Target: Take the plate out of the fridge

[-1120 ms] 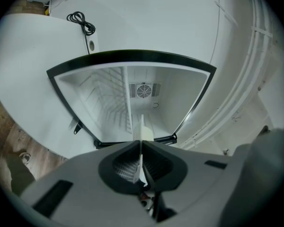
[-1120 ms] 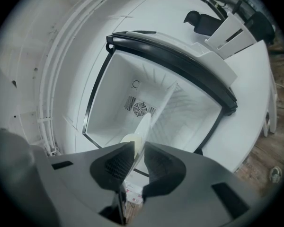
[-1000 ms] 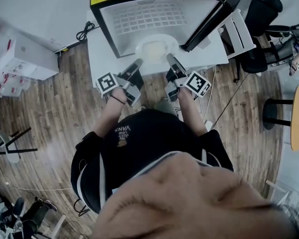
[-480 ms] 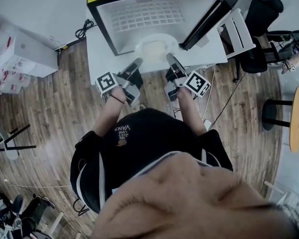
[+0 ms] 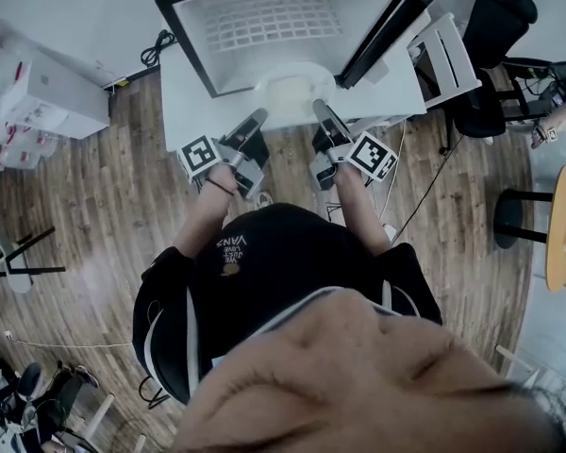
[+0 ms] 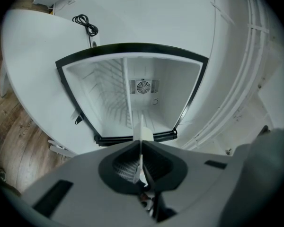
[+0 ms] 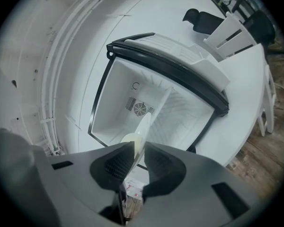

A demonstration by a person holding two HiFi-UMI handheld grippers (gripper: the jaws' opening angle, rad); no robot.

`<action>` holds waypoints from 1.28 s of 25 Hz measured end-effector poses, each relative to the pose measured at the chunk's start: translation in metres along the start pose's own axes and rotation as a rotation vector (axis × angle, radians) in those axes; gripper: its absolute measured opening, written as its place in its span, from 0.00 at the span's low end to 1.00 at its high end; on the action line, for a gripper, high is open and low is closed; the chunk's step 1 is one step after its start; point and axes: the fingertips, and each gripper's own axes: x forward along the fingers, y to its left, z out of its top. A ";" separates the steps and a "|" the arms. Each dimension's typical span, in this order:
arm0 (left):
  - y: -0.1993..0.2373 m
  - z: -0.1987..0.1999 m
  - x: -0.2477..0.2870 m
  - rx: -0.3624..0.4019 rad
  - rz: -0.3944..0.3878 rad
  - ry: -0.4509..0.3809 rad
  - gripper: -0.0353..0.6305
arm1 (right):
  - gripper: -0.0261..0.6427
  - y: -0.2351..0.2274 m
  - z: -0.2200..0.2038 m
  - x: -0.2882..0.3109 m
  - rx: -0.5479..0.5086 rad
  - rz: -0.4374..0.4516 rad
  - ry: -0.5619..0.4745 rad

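A white plate (image 5: pixel 292 91) with a pale yellow centre hangs at the mouth of the open black-framed fridge (image 5: pixel 283 17), level, between my two grippers. My left gripper (image 5: pixel 261 118) is shut on the plate's left rim, and the plate (image 6: pixel 142 135) shows edge-on between the closed left gripper (image 6: pixel 141 148) jaws. My right gripper (image 5: pixel 318 109) is shut on the right rim. There the plate (image 7: pixel 142 129) runs as a thin edge from the right gripper (image 7: pixel 135 152) toward the fridge's white interior (image 7: pixel 146 103). The fridge shelf space behind the plate looks bare.
The fridge stands on a white table (image 5: pixel 184 102) with its door (image 5: pixel 387 36) swung open to the right. A white chair (image 5: pixel 443 55) and a black office chair (image 5: pixel 491 26) stand at right, and white boxes (image 5: pixel 47 102) at left. A black cable (image 6: pixel 86 24) lies behind the fridge.
Both grippers and the plate have drawn back slightly from the fridge, so more of the plate lies outside its mouth. Both grips are unchanged.
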 end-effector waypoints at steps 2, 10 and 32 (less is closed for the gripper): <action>-0.002 -0.005 0.000 0.005 0.000 -0.004 0.10 | 0.14 0.000 0.000 -0.005 0.003 0.002 0.004; -0.006 -0.025 -0.005 0.009 0.002 -0.027 0.10 | 0.15 -0.001 -0.001 -0.023 0.004 0.016 0.023; -0.015 -0.084 -0.028 0.017 0.003 -0.099 0.10 | 0.15 0.003 -0.011 -0.079 0.005 0.056 0.080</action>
